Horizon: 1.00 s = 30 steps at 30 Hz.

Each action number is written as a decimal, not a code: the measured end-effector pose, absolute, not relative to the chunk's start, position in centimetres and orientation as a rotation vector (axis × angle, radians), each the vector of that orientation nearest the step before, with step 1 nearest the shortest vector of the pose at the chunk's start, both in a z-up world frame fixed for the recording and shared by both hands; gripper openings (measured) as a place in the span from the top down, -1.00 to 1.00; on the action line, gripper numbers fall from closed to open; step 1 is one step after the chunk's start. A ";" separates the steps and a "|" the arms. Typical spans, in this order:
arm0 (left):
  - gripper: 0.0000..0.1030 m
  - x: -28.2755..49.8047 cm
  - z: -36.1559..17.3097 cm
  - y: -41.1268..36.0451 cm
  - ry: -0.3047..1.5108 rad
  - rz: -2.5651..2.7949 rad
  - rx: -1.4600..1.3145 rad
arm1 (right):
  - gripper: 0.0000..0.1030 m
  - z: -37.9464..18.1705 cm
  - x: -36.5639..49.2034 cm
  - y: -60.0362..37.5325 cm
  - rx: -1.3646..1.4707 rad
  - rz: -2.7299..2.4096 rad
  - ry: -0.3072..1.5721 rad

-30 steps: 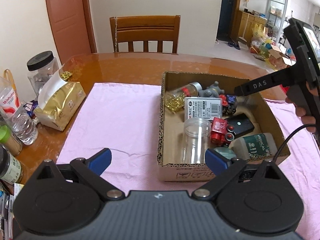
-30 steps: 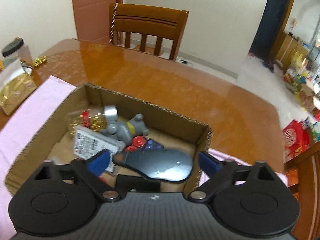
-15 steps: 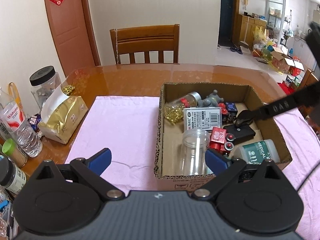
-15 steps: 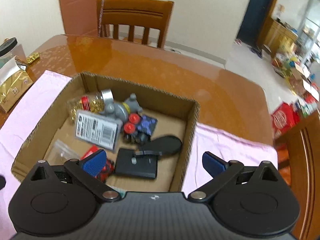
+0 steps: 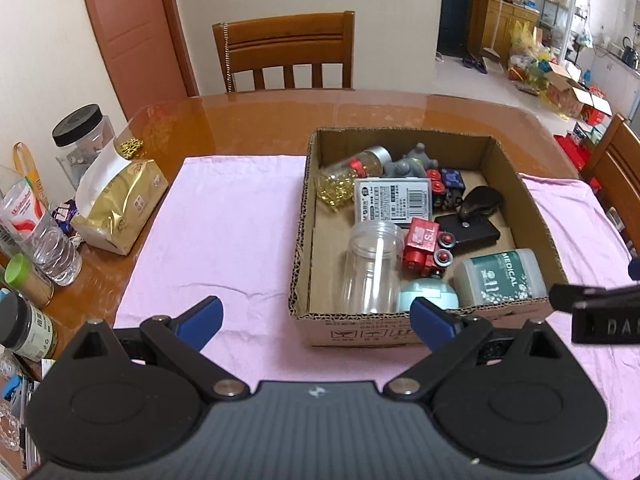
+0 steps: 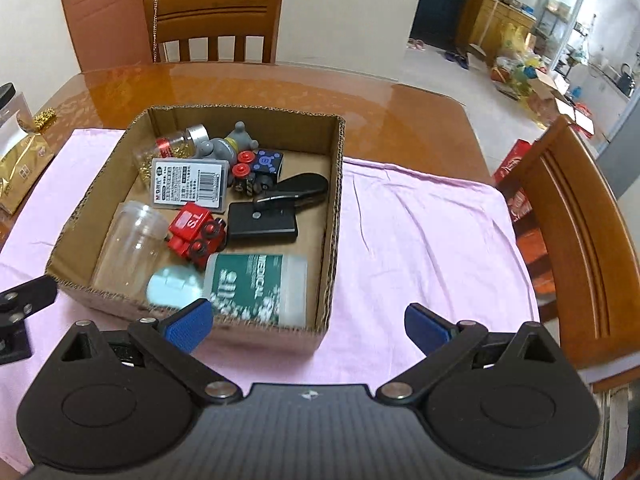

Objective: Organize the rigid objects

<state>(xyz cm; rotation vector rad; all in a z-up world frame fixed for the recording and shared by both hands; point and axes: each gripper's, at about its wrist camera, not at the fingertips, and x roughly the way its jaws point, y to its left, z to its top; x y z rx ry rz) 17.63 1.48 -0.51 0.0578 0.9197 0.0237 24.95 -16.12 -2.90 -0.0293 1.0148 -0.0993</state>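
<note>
A cardboard box point(image 5: 516, 168) point(image 6: 334, 208) sits on a pink cloth point(image 5: 224, 224) point(image 6: 420, 232). It holds a black stand point(image 5: 472, 220) point(image 6: 276, 212), a clear jar point(image 5: 372, 264) point(image 6: 132, 236), a red toy train point(image 5: 424, 244) point(image 6: 194, 232), a green medical bottle point(image 5: 504, 276) point(image 6: 256, 286), a barcode case point(image 5: 394, 200) point(image 6: 190, 180), a grey figure point(image 5: 408, 166) point(image 6: 228, 144) and a jar of gold beads point(image 5: 352, 176) point(image 6: 172, 148). My left gripper point(image 5: 316, 316) is open and empty in front of the box. My right gripper point(image 6: 306, 320) is open and empty by the box's near right corner.
A gold tissue pack point(image 5: 120, 208), a black-lidded jar point(image 5: 80, 136) and bottles point(image 5: 36, 232) stand at the table's left edge. Wooden chairs stand at the far side point(image 5: 288, 56) and to the right point(image 6: 572, 240). The right gripper's body point(image 5: 596, 308) shows at the left view's right edge.
My right gripper let go of the black stand into the box and drew back toward the near side, open. The left gripper pulled back slightly.
</note>
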 end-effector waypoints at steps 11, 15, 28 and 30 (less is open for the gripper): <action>-0.93 17.0 1.3 1.2 0.930 0.000 0.076 | -1.00 -1.4 23.2 -15.7 0.052 -0.146 0.996; -0.93 16.9 1.5 1.2 0.934 0.001 0.085 | -1.00 -1.3 22.9 -15.4 0.060 -0.145 0.995; -0.93 16.5 1.8 1.3 0.936 0.001 0.091 | -1.00 -1.3 22.5 -14.9 0.071 -0.140 0.997; -0.93 16.4 1.8 1.3 0.935 0.001 0.090 | -1.00 -1.3 22.5 -14.8 0.071 -0.140 0.996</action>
